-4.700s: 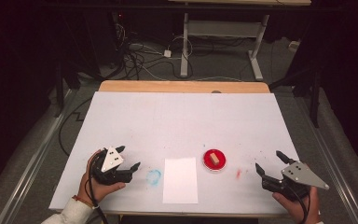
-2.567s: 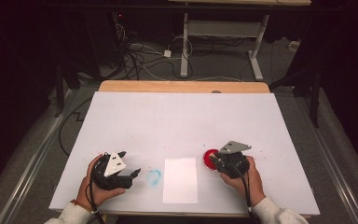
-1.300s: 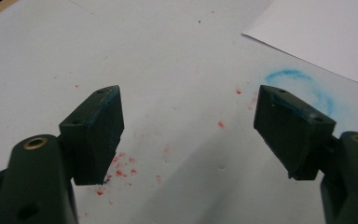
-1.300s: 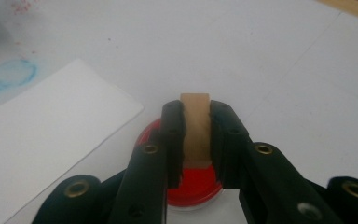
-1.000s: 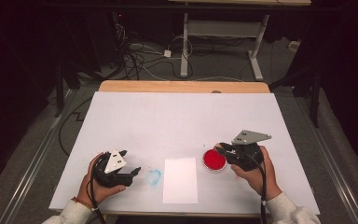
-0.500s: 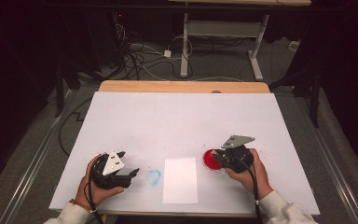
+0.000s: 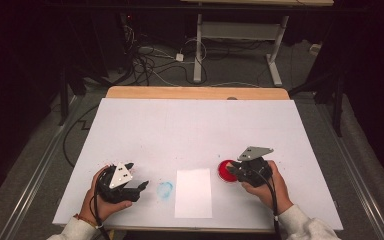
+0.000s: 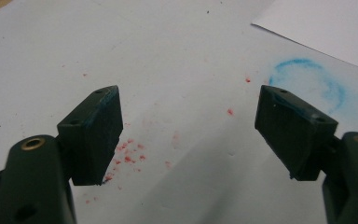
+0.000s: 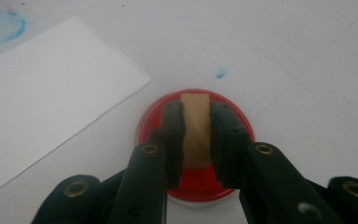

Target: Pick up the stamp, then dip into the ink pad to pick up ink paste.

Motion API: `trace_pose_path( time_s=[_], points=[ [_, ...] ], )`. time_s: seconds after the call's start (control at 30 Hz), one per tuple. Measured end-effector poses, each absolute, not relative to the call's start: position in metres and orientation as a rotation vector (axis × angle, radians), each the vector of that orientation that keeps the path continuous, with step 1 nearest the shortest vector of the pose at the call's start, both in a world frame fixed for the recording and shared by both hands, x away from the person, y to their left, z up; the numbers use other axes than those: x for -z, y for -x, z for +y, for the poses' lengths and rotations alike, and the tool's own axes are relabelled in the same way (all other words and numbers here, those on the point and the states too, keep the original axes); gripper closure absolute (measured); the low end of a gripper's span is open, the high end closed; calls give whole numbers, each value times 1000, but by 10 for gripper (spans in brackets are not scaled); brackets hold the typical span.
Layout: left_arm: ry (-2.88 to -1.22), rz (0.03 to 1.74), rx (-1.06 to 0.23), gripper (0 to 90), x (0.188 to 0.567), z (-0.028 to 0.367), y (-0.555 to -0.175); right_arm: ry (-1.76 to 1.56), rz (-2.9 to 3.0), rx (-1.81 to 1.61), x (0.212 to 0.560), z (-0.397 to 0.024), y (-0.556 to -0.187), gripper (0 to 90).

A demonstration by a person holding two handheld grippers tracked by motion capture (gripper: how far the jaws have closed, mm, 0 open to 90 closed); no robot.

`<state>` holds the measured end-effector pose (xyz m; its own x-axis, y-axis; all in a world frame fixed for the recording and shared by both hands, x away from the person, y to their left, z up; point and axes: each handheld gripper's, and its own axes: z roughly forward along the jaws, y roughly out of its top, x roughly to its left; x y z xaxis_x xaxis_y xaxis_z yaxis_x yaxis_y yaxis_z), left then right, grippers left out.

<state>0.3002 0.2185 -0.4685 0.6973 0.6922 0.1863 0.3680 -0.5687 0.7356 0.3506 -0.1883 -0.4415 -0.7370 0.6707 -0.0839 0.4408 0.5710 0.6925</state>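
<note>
White table (image 7: 195, 125) — right gripper (image 9: 196, 135) clamped on wooden stamp (image 9: 195, 128) in red ink dish (image 9: 233, 184), left gripper (image 8: 191, 133) agape — a tilted lift w/ loose grip could smear ink.

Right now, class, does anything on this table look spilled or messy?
Yes. A smudged blue ring stains the table left of the white paper, and red specks dot it under the left gripper.

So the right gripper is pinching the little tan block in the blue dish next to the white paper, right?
Almost. The dish is red, not blue, as the right gripper view shows. The right gripper does pinch the little tan block in it, next to the white paper. The blue you may mean is a smudge on the table.
</note>
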Motion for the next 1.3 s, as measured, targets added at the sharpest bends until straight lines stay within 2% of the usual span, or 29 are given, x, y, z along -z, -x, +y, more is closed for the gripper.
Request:
trace_pose_path(
  time_s=[1.3],
  points=[
    [-2244,797,-633,226,468,213,-298,-931,2481,-947,455,-191,-352,760]
  ],
)
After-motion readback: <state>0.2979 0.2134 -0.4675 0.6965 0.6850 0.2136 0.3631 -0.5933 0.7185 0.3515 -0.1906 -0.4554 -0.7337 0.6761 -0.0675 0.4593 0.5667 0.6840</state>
